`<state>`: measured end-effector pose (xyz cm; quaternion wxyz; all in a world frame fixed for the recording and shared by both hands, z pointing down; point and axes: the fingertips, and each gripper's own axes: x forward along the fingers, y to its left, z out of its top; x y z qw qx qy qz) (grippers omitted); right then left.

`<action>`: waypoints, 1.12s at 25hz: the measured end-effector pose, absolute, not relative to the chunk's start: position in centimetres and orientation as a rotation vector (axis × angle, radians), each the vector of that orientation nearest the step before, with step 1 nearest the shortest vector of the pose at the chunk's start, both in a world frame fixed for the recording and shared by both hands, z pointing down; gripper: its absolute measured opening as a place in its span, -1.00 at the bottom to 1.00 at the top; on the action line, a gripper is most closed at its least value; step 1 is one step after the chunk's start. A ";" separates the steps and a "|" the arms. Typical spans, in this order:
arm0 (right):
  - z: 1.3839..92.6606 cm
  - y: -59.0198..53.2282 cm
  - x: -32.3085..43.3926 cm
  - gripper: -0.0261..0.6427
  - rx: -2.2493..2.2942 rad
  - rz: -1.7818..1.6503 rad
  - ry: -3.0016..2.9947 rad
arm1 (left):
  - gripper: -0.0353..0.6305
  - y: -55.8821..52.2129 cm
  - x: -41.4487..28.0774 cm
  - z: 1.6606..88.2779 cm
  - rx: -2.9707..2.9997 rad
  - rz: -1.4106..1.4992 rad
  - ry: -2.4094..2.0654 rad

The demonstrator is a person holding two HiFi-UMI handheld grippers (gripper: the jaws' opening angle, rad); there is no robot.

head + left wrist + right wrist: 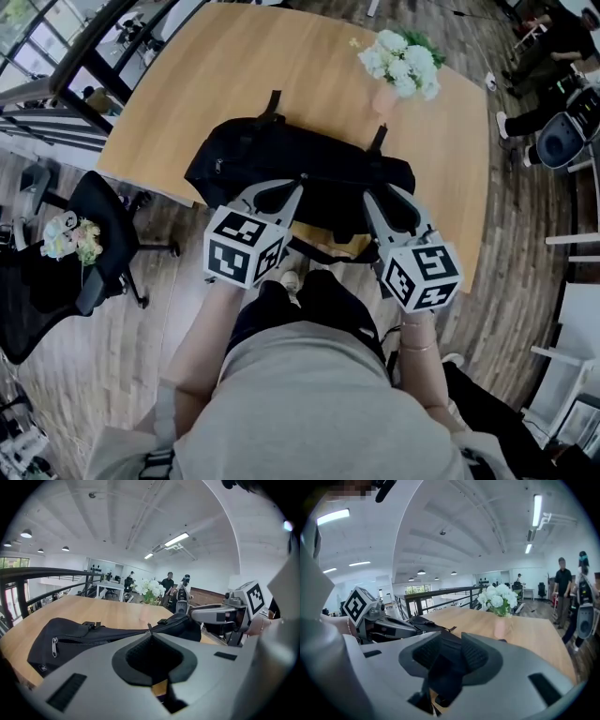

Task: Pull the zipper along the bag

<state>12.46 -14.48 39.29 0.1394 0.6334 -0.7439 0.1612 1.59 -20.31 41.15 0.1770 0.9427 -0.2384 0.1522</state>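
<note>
Left gripper [149, 633]: jaws pressed together, tips meeting on the top seam of the black bag [281, 164]. A small tab stands up right at the tips; whether it is pinched cannot be told. The zipper [103, 636] runs away from these tips to their left, along the bag's top.

Right gripper [451, 635]: jaws spread, pads clear of each other, with dark bag fabric showing in the gap. It sits at the bag's near right end, just beside the left gripper.

The bag lies on the wooden table [234, 66]. A vase of white flowers [401, 66] stands beyond the right gripper, well apart from it
</note>
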 end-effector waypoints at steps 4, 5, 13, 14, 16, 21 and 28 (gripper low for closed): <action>39.3 -15.8 10.6 -0.49 1.713 0.387 -2.164 | -0.83 -20.5 1.5 41.4 2.658 0.416 -0.687; 39.2 -16.2 10.2 -0.48 1.678 0.362 -2.168 | -0.83 -20.6 1.5 41.5 2.656 0.417 -0.691; 39.5 -18.9 7.5 -0.48 1.377 0.187 -2.204 | -0.84 -21.2 1.6 41.7 2.625 0.427 -0.744; 39.6 -19.2 7.3 -0.48 1.338 0.162 -2.198 | -0.84 -21.3 1.6 41.6 2.622 0.428 -0.752; 40.0 -19.6 6.8 -0.48 1.257 0.133 -2.189 | -0.84 -21.4 1.5 41.6 2.617 0.431 -0.767; 40.8 -20.4 5.2 -0.46 1.076 0.057 -2.163 | -0.84 -21.5 1.5 41.7 2.608 0.434 -0.787; 43.1 -20.5 3.5 -0.48 0.850 -0.018 -2.102 | -0.84 -21.5 1.3 41.9 2.602 0.455 -0.797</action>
